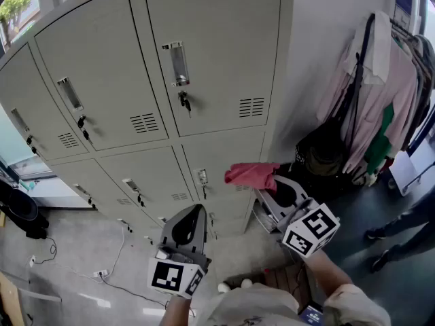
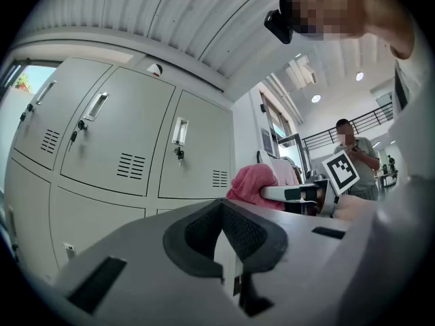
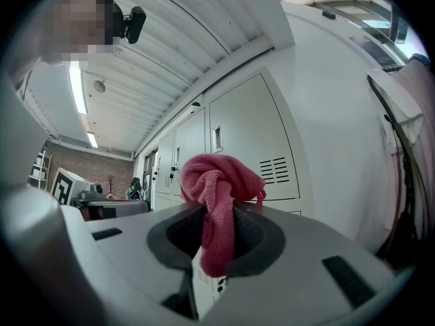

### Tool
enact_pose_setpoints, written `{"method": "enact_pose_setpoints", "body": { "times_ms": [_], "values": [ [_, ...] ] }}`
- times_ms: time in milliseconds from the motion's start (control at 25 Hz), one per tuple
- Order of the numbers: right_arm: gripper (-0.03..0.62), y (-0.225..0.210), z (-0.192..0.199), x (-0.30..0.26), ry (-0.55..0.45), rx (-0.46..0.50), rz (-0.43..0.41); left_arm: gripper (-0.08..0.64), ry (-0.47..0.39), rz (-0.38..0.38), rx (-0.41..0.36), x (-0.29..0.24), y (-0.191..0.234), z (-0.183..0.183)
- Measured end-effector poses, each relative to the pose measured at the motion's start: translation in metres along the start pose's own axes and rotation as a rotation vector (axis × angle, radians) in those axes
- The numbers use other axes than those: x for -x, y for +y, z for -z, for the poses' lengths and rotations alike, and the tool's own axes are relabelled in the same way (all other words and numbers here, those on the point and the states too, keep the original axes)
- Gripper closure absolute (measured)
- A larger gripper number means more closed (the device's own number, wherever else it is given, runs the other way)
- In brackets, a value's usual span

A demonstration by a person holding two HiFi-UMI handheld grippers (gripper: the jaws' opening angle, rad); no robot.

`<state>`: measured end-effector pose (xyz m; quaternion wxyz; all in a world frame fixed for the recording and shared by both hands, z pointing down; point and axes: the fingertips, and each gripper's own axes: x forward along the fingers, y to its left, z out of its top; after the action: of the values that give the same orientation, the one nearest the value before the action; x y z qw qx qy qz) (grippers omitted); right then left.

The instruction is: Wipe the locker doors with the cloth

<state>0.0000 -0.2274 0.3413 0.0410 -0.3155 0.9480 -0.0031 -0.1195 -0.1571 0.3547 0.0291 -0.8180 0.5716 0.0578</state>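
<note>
A bank of pale grey lockers fills the head view, with an upper door (image 1: 217, 53) and a lower door (image 1: 221, 158) at its right end. My right gripper (image 1: 275, 190) is shut on a pink cloth (image 1: 253, 175), held in front of the lower right door's edge; contact with the door cannot be told. In the right gripper view the cloth (image 3: 219, 182) bunches above the shut jaws of my right gripper (image 3: 217, 216). My left gripper (image 1: 194, 216) hangs lower and to the left, shut and empty. The left gripper view shows my left gripper (image 2: 223, 212) with the cloth (image 2: 253, 182) beyond it.
Garments hang on a rack (image 1: 380, 94) at the right, with a black bag (image 1: 326, 151) beneath them by the locker's side panel (image 1: 333, 46). Cables and a power strip (image 1: 102, 274) lie on the floor at left. A person (image 2: 353, 155) stands in the background.
</note>
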Motion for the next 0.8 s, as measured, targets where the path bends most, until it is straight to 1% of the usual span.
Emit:
{"method": "enact_pose_setpoints", "body": {
  "times_ms": [200, 320, 520, 680, 800],
  "values": [
    [0.522, 0.005, -0.001, 0.003, 0.0, -0.012, -0.008, 0.554, 0.014, -0.001, 0.006, 0.0, -0.003, -0.001],
    [0.522, 0.003, -0.006, 0.004, -0.013, -0.006, -0.012, 0.554, 0.012, 0.007, 0.0, -0.004, -0.008, -0.002],
    [0.518, -0.001, -0.015, 0.004, -0.042, -0.023, -0.015, 0.555, 0.003, 0.016, -0.007, -0.007, -0.013, -0.005],
    [0.518, -0.004, -0.032, -0.003, -0.057, 0.008, -0.014, 0.555, -0.006, 0.027, -0.021, -0.013, -0.014, -0.014],
    [0.518, -0.008, -0.054, -0.015, -0.067, 0.05, -0.029, 0.555, -0.012, 0.028, -0.029, -0.02, -0.013, -0.022]
  ]
}}
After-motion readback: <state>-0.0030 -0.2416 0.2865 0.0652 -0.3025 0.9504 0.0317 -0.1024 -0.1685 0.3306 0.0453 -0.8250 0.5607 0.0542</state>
